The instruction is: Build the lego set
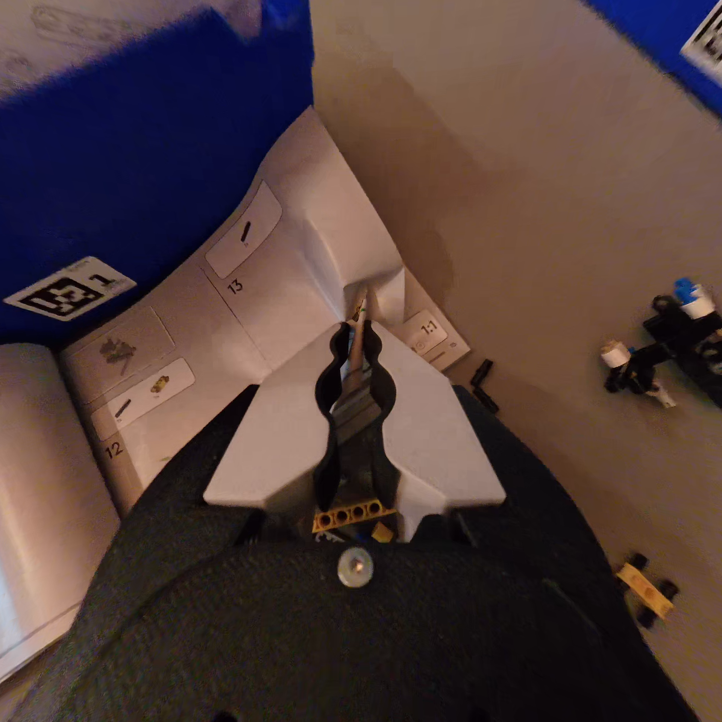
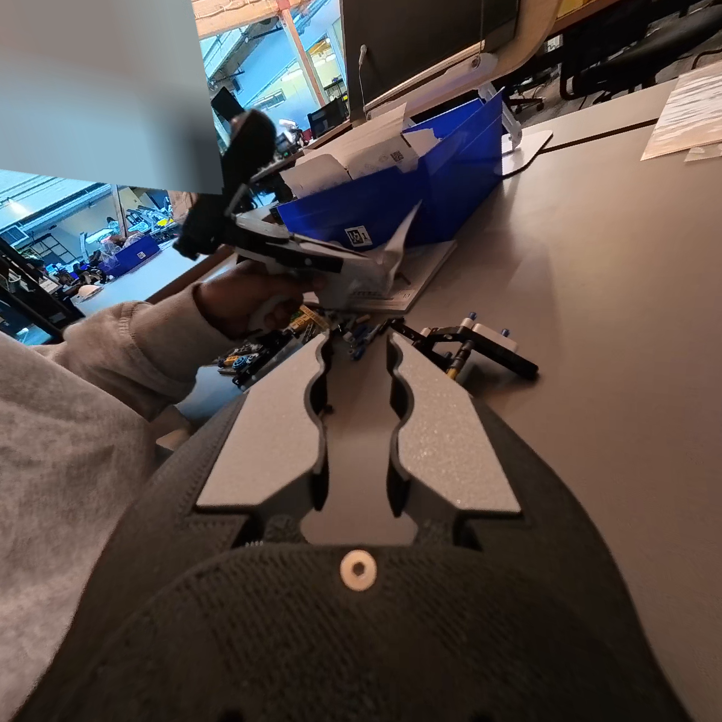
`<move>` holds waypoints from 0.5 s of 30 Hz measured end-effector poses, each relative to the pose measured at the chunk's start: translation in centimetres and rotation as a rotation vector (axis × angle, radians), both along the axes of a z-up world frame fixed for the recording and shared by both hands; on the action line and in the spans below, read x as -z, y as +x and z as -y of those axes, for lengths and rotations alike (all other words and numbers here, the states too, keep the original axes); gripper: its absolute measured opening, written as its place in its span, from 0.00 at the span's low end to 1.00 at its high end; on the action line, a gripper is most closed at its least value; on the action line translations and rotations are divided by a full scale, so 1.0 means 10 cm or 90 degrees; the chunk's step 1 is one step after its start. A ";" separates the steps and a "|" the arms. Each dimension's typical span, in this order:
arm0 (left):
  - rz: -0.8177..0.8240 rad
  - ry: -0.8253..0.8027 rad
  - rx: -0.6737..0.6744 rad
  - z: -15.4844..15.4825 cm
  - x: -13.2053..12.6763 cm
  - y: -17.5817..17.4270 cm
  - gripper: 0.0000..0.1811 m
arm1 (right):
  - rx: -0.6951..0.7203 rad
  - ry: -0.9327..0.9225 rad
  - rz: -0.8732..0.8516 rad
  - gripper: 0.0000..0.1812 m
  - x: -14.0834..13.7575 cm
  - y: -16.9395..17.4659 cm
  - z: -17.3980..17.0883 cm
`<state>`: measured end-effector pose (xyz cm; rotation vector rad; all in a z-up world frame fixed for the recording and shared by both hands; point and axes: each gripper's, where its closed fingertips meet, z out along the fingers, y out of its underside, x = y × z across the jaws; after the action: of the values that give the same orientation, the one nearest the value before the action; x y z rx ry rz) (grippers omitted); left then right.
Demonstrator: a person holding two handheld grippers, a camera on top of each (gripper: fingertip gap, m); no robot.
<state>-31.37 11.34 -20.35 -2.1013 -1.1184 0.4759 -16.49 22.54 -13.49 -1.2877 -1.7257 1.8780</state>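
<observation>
My left gripper (image 1: 357,326) is shut on a page (image 1: 332,234) of the white instruction booklet (image 1: 187,351) and holds it folded up off the open spread. From the right wrist view the left gripper (image 2: 363,258) holds that page (image 2: 398,238) above the booklet (image 2: 426,273). My right gripper (image 2: 357,340) is open and empty, low over the table, pointing at a pile of loose lego pieces (image 2: 312,324). A partly built black and white lego assembly (image 2: 469,344) lies just right of it and shows in the left wrist view (image 1: 672,351).
A blue bin (image 1: 136,156) stands behind the booklet, with white cartons in it (image 2: 390,203). A tan piece with black pins (image 1: 644,590) and small black pins (image 1: 482,371) lie on the grey table (image 2: 586,273). A sleeved arm (image 2: 117,351) crosses the left. The left gripper's tips are roughly 20 cm from the right gripper's.
</observation>
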 end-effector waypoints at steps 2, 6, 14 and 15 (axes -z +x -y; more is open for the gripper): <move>-0.025 0.056 -0.002 0.02 -0.20 0.00 0.05 | -0.002 0.003 -0.001 0.14 0.00 0.00 0.01; -0.035 0.191 0.029 0.14 -0.55 0.07 0.05 | -0.013 0.017 -0.019 0.13 -0.02 0.01 0.07; -0.010 0.489 -0.018 1.01 -1.03 0.08 0.05 | 0.005 0.113 -0.044 0.10 -0.12 -0.12 0.34; -0.004 0.507 -0.024 1.15 -1.03 0.06 0.05 | 0.011 0.161 -0.041 0.09 -0.11 -0.18 0.42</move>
<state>-30.78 -0.18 -10.00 -1.3788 -1.1041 0.0256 -18.33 18.35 -12.35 -1.1285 -1.8418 1.6100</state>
